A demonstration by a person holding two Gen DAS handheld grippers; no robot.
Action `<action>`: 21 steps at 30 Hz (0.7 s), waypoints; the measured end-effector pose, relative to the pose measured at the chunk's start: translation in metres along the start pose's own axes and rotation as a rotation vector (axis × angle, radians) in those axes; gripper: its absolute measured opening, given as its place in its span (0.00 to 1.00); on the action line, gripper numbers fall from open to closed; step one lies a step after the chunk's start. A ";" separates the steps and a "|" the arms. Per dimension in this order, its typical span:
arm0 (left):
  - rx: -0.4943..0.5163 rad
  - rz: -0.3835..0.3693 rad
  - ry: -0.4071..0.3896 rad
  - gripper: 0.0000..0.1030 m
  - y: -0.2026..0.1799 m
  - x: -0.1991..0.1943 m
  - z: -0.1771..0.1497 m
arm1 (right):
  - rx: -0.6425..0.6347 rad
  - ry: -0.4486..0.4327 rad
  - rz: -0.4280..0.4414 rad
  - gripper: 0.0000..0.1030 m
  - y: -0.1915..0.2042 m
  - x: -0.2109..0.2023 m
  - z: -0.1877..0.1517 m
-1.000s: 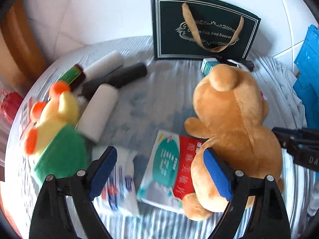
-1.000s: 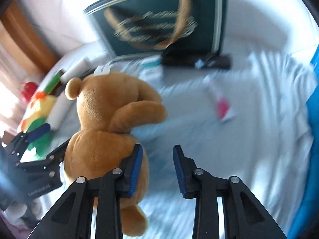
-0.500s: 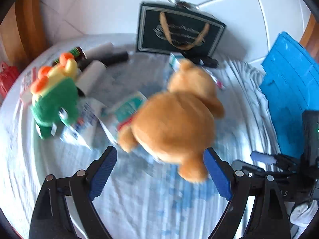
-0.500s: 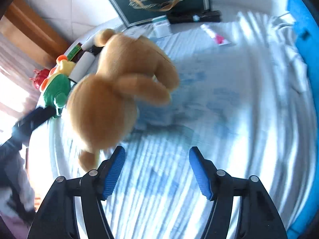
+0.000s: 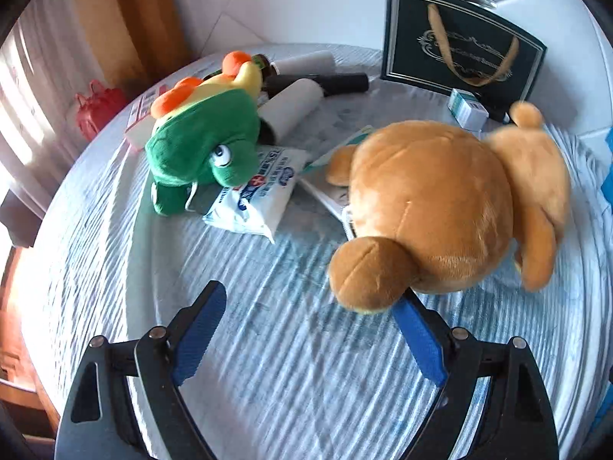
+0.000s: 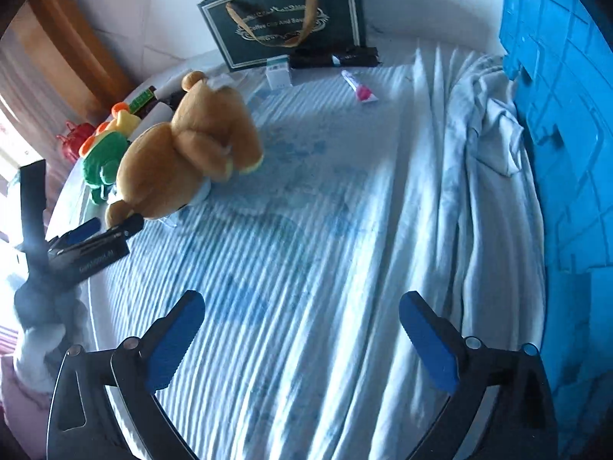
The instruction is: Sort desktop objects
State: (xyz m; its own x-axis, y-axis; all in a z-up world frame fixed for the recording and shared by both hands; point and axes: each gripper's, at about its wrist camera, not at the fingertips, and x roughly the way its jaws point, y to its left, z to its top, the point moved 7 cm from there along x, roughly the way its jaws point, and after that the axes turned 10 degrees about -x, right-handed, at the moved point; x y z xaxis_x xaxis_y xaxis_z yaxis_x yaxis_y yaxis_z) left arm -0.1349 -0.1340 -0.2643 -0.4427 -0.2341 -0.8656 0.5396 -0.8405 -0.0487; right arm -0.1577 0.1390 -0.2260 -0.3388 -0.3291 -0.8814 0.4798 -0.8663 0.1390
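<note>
Blue pads of the left gripper [image 5: 306, 335] are spread wide and hold nothing, with the right-hand pad just beside a hind foot of the brown teddy bear [image 5: 448, 207], probably so that the toy can be taken next. The right gripper [image 6: 302, 339] is likewise held wide and empty over bare striped cloth [image 6: 306, 249], well apart from the bear. Beyond it, a green plush toy [image 5: 203, 145], a white packet [image 5: 260, 195] and lint rollers [image 5: 295, 103] are bunched at the left, unsorted, before a dark gift bag [image 5: 459, 50], and a blue crate [image 6: 567, 115] stands at the right, likely as the receiving bin.
</note>
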 end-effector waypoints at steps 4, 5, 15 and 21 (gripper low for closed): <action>0.029 -0.110 -0.028 0.87 -0.001 -0.024 -0.002 | -0.034 -0.023 0.019 1.00 0.017 0.009 0.016; 0.047 -0.142 -0.035 0.87 -0.006 -0.031 -0.005 | -0.044 -0.027 0.021 1.00 0.020 0.012 0.019; 0.203 -0.167 -0.021 0.88 -0.067 -0.012 -0.005 | -0.076 -0.058 -0.001 1.00 0.033 0.031 0.060; 0.196 -0.177 -0.028 0.97 -0.071 0.007 0.017 | -0.102 -0.030 0.006 1.00 0.043 0.058 0.090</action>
State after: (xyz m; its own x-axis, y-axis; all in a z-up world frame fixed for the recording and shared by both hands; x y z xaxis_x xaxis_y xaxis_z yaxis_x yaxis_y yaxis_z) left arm -0.1884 -0.0847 -0.2587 -0.5388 -0.0855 -0.8381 0.3043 -0.9474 -0.0989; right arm -0.2294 0.0484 -0.2306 -0.3587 -0.3464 -0.8668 0.5615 -0.8219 0.0961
